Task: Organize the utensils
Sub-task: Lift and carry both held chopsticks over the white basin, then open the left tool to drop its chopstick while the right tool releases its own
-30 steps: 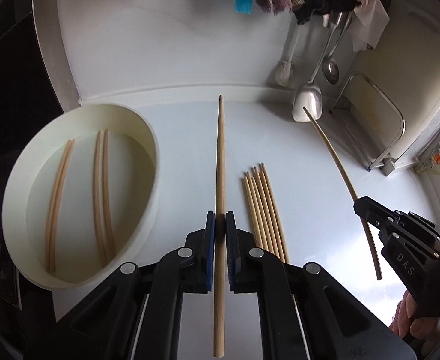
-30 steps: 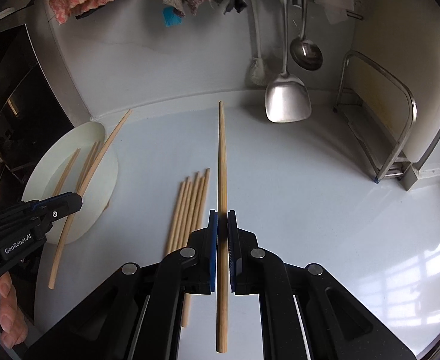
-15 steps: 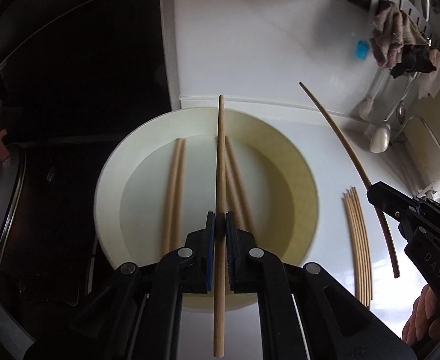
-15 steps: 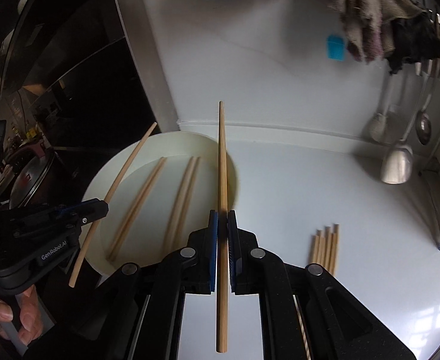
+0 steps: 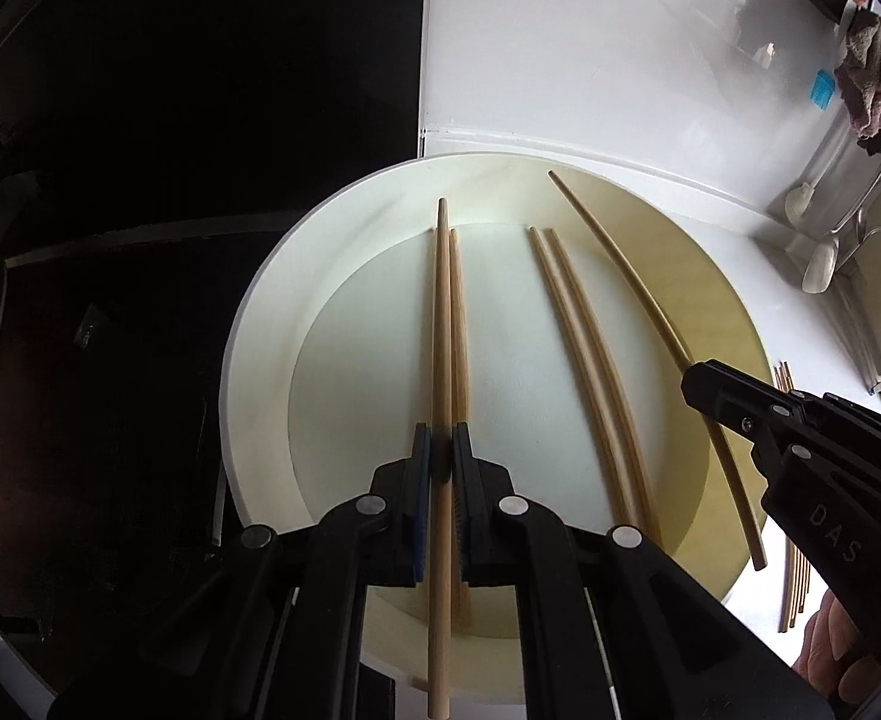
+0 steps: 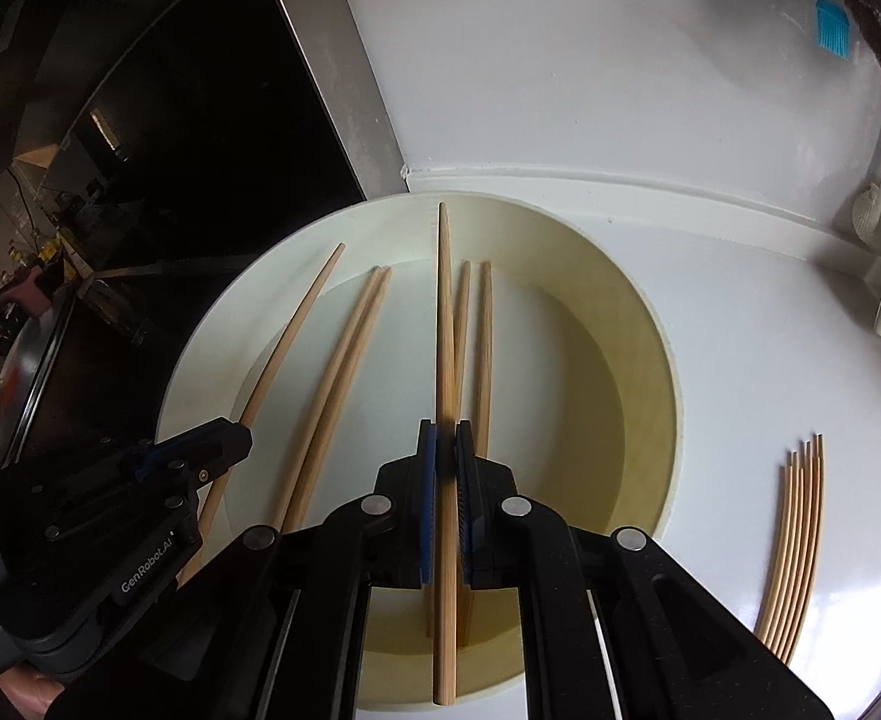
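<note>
Left gripper (image 5: 440, 462) — jaws pinching one chopstick (image 5: 440, 324); right gripper (image 6: 445, 456) pinching another chopstick (image 6: 444, 324). Both sticks hang lengthwise over the white bowl (image 5: 260, 324), parallel to four lying inside — likely release next.

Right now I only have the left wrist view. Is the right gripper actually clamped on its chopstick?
Observer: Yes. The right wrist view shows the right gripper with its fingers shut on a chopstick, held over the bowl.
Operator: I count three lying in the bowl. Correct?
Observer: Four, in two pairs. The left pair is in plain view, and the right pair sits partly behind the held chopstick.
Operator: Any loose ones outside the bowl?
Observer: A bundle of thin sticks, roughly six, lies on the counter to the right of the bowl, apart from it.
</note>
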The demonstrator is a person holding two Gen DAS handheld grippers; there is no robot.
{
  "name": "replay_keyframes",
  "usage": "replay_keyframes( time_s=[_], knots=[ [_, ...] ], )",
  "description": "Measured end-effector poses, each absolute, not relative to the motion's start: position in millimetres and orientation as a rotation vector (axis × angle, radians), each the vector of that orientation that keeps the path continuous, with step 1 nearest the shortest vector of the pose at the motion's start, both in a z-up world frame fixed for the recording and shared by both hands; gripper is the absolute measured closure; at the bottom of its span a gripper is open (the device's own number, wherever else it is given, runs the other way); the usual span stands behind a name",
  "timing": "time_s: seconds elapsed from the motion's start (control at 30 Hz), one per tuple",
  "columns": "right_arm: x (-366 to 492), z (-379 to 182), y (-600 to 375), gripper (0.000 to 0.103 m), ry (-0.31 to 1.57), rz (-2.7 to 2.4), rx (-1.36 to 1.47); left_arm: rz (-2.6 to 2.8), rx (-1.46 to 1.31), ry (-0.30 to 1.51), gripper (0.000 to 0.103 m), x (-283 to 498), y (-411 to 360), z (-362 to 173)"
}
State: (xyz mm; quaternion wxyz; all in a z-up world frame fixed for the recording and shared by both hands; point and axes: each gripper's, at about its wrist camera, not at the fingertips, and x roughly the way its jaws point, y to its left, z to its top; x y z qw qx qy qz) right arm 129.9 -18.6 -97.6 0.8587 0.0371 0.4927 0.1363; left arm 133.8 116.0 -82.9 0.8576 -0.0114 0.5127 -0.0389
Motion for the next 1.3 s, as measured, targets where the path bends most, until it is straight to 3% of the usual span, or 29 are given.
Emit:
replay_keyframes(
  time_s=[0.83, 0.87, 0.97, 1.13, 1.23, 1.27, 1.3],
  knots=[
    [159.0, -145.2, -15.7, 0.093, 1.185, 0.209, 0.135, -0.091, -0.003, 1.156, 0.095, 169.0, 117.5, -120.7],
    [158.2, -143.2, -15.8, 0.085, 1.178, 0.208, 0.134, -0.09, 0.0, 1.154, 0.092, 168.0, 118.6, -119.4],
    [155.5, -135.9, -16.7, 0.082, 1.145, 0.195, 0.118, -0.075, 0.008, 1.139, 0.073, 163.9, 123.2, -114.5],
    [147.2, -125.8, -25.3, 0.073, 1.122, 0.179, 0.126, -0.055, -0.012, 1.128, 0.065, 155.6, 136.9, -105.7],
    [140.6, -120.8, -29.6, 0.067, 1.108, 0.176, 0.141, -0.047, -0.022, 1.108, 0.044, 147.4, 142.4, -97.1],
    [137.6, -117.9, -30.2, 0.064, 1.103, 0.176, 0.142, -0.047, -0.023, 1.091, 0.032, 143.6, 143.7, -92.7],
    [134.6, -114.9, -30.9, 0.063, 1.096, 0.177, 0.142, -0.048, -0.023, 1.072, 0.028, 141.0, 145.0, -88.1]
  ],
)
